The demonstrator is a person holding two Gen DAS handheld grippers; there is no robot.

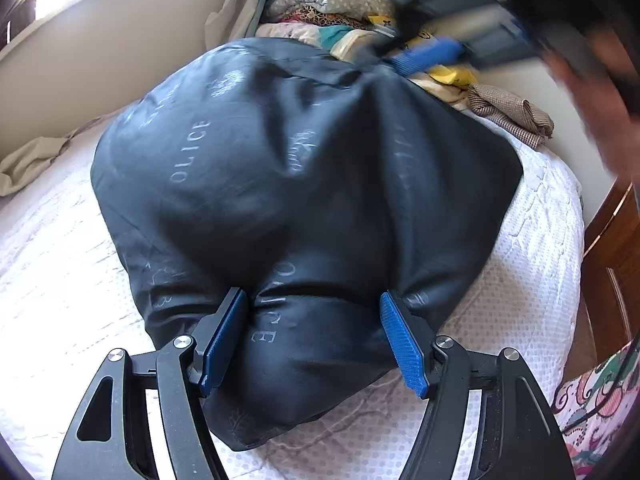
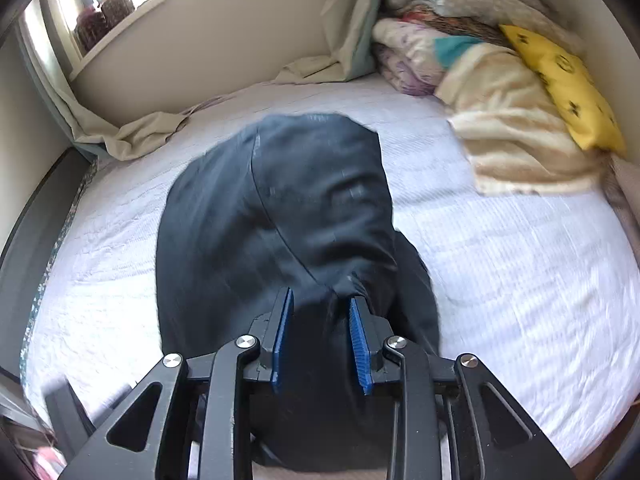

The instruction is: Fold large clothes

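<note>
A big dark garment [image 1: 280, 184] with a shiny lining printed "POLICE" lies heaped on the white bed cover [image 1: 60, 260]. My left gripper [image 1: 313, 294] is closed wide on a thick bunch at its near edge, and the blue pads dent the cloth. In the right wrist view the same garment [image 2: 280, 208] runs away from my right gripper [image 2: 320, 298]. Its pads stand a little apart with dark cloth between them, and I see no pinch. From the left wrist view the right gripper's blue fingers [image 1: 432, 54] are a blur over the garment's far, raised end.
Folded bedding and clothes [image 2: 460, 0] are stacked at the head of the bed, with a cream blanket [image 2: 512, 140] and a yellow cushion [image 2: 560, 88]. A brown checked cloth [image 1: 512, 112] lies near the right edge. Wooden furniture [image 1: 612, 248] stands beside the bed; a wall runs along the far side.
</note>
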